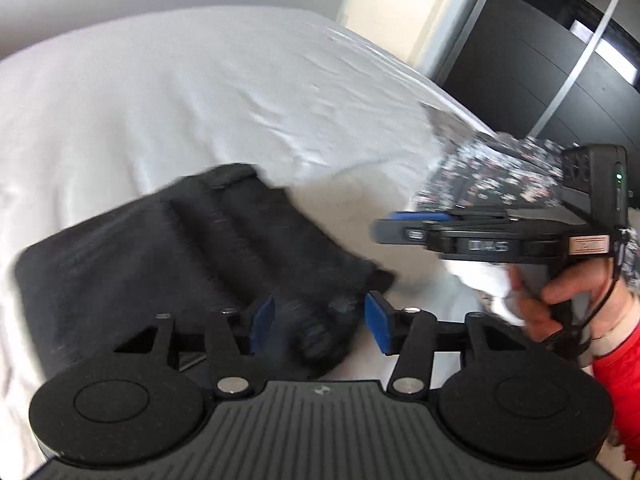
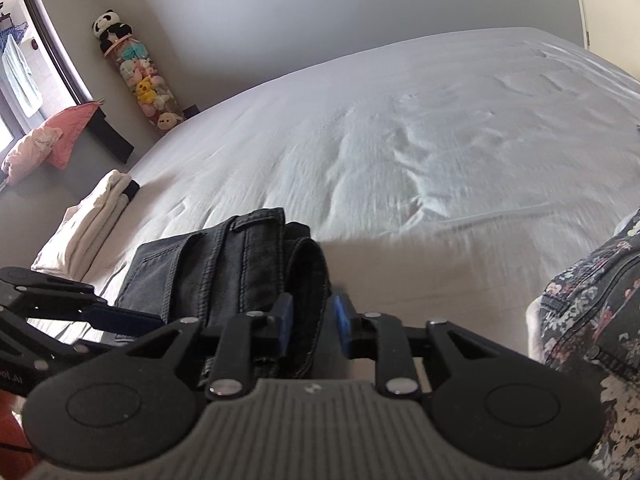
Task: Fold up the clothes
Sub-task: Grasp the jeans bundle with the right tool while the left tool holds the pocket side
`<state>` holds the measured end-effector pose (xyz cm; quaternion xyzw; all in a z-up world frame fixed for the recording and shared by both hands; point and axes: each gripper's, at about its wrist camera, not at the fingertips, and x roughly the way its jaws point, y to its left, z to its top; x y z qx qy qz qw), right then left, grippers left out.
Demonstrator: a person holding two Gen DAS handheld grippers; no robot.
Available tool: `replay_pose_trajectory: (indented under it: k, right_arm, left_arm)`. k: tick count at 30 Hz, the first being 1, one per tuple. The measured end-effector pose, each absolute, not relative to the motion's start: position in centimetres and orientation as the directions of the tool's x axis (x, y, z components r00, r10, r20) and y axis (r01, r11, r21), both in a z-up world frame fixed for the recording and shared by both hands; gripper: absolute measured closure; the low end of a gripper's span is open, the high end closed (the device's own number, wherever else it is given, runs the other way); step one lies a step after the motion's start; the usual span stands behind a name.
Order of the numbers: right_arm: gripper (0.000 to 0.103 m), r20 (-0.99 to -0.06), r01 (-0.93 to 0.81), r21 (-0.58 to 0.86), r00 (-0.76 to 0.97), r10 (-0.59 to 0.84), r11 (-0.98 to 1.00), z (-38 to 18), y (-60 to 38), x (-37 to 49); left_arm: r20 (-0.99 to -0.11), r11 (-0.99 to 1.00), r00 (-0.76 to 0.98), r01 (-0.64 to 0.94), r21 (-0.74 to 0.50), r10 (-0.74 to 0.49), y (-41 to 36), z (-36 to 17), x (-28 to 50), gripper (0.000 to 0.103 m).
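Both grippers straddle folded black jeans (image 2: 224, 264): left gripper (image 1: 320, 326) spread, right gripper (image 2: 312, 328) pinching them.

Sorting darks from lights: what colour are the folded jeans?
Black jeans, faded to charcoal; clearest in the right wrist view.

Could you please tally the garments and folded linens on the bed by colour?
Black folded jeans: 1
Cream folded stack: 1
Dark floral garment: 1
Total: 3
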<state>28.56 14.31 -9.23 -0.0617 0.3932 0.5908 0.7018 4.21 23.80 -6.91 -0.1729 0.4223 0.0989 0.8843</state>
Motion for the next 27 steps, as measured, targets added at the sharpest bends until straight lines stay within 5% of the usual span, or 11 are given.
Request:
replay_pose_trajectory:
  k: [9,11,14,19,27]
  right_arm:
    - [0.064,-0.692,-0.891,0.352,-0.042,0.721,0.285,-10.3,16.2,25.8]
    - [0.078,-0.710,-0.893,0.347,-0.050,0.702,0.287,-10.6,16.5,25.7]
    - [0.084,-0.751,-0.902,0.312,-0.040,0.659,0.300,-11.2,17.2,25.5]
    - [0.085,-0.809,-0.897,0.295,-0.051,0.585,0.329,-13.2,18.6,25.5]
    - [0.085,-0.829,-0.896,0.283,-0.048,0.558,0.342,-14.0,19.2,25.5]
  left_arm:
    - [-0.808,0.828,0.530,-0.552,-0.098,0.258,26.4,-8.8,-7.1,0.034]
    - [-0.836,0.822,0.490,-0.563,-0.086,0.249,26.2,-10.3,-8.2,0.034]
    - [-0.863,0.808,0.451,-0.582,-0.092,0.227,26.2,-12.4,-8.8,0.034]
    - [-0.864,0.775,0.462,-0.614,-0.151,0.198,27.2,-14.3,-9.3,0.042]
    - [-0.868,0.743,0.469,-0.638,-0.202,0.166,28.1,-15.4,-9.3,0.041]
